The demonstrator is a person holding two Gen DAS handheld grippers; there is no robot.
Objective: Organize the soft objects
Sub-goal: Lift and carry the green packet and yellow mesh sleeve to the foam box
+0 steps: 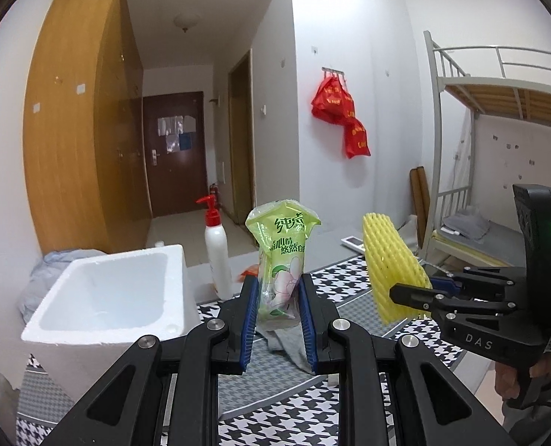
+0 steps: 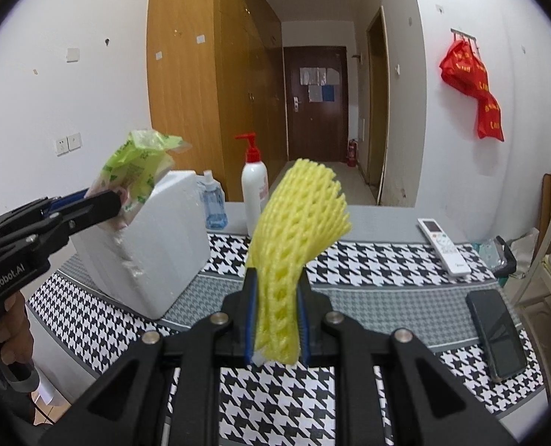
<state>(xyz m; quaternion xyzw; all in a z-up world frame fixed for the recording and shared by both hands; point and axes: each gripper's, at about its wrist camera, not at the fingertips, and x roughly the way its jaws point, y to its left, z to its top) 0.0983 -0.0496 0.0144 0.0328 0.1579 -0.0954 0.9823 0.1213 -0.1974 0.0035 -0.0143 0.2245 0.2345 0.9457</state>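
In the left wrist view, the white foam box (image 1: 108,297) filled the lower left of the frame, its mouth open upward, with a crumpled blue-grey cloth (image 1: 39,278) bunched against its far left side. Just right of the box stood a white pump bottle (image 1: 218,252) with a red top, near the worktop's (image 1: 350,278) far edge. In the lower centre the left gripper (image 1: 277,312) had its fingers (image 1: 247,319) clamped on a green tissue pack (image 1: 281,260), held upright above a grey cloth (image 1: 286,345) lying on the houndstooth worktop. At the right of the frame the right gripper (image 1: 411,293) pinched a yellow foam net (image 1: 390,267), well apart from the pack, with open worktop between them. A bunk bed (image 1: 498,111) closed off the far right.

In the right wrist view, the left gripper (image 2: 104,200) at the left edge held the tissue pack (image 2: 134,167) just above the foam box (image 2: 152,245), beside its upper corner. Behind the box stood a blue bottle (image 2: 212,204), then the pump bottle (image 2: 255,189) at upper centre. In the lower centre the right gripper (image 2: 275,312) squeezed the foam net (image 2: 294,241), which leaned up and to the right. Bare patterned worktop (image 2: 387,297) spread to the right of it, up to a white remote (image 2: 442,245) and a dark phone (image 2: 496,334) near the right edge.
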